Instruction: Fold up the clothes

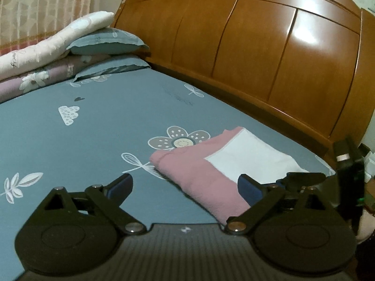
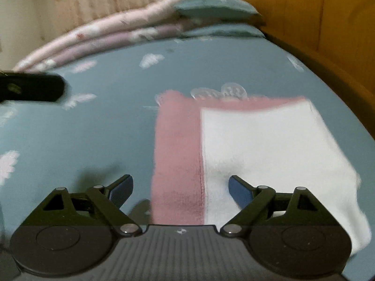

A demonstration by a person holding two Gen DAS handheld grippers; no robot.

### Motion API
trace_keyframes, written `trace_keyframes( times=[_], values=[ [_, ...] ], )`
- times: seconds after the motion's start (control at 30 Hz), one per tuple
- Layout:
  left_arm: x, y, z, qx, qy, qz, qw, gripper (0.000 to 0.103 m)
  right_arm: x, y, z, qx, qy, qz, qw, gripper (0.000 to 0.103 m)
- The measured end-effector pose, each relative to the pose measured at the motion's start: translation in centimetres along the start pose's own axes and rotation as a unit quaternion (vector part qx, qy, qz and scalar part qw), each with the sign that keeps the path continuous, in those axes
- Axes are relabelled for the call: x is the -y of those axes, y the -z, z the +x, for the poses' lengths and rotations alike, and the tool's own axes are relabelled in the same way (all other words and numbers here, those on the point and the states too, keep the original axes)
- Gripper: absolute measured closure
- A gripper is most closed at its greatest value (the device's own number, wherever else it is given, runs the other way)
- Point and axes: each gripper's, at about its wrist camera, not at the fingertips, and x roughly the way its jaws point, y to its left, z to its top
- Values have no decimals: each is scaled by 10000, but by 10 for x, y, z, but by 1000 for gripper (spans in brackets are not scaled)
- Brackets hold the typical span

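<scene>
A folded garment (image 1: pixel 201 173), pink with a white panel, lies flat on the blue-grey flowered bedsheet (image 1: pixel 93 135) near the headboard. My left gripper (image 1: pixel 185 182) is open above the garment's near left corner, with nothing pressed between its blue pads. The right gripper's black body (image 1: pixel 349 175) shows at the right edge of the left wrist view. In the blurred right wrist view the garment (image 2: pixel 269 152) fills the middle and right. My right gripper (image 2: pixel 180 182) stands open over its near edge, where pink meets white, gripping nothing. A black part of the left gripper (image 2: pixel 30 89) shows at far left.
A glossy wooden headboard (image 1: pixel 257 58) runs along the bed's far right side. Stacked pillows (image 1: pixel 107 44) and folded quilts (image 1: pixel 46 51) sit at the far left corner, with a curtain (image 1: pixel 35 11) behind. Bare sheet stretches left of the garment.
</scene>
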Motion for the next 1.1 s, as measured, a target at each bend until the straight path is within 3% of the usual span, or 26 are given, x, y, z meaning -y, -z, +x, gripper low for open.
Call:
trace_keyframes(
  times=[0.13, 0.37, 0.53, 0.63, 0.73, 0.93, 1.1],
  values=[
    [-7, 7, -9, 39, 129, 95, 9999, 6, -24, -7, -20, 371, -193, -109, 9991, 10],
    [-21, 18, -30, 155, 111, 134, 9997, 3, -36, -3, -2, 6, 46, 18, 10000, 3],
    [-35, 24, -45, 268, 82, 56, 9996, 1, -41, -7, -4, 82, -47, 197, 9998, 2],
    [-44, 28, -51, 260, 46, -44, 9996, 1, -49, -5, 12, -110, 202, -2, 9997, 0],
    [-50, 34, -58, 265, -13, -4, 9996, 1, -57, -9, -2, -134, 312, -110, 9994, 0],
    [-62, 42, -66, 318, 40, -34, 9995, 1, -52, 11, -45, 23, 762, 267, 9967, 0],
    [-58, 45, -63, 339, -47, 251, 9991, 1, -40, 36, -32, -340, 855, 652, 9936, 0]
  ],
)
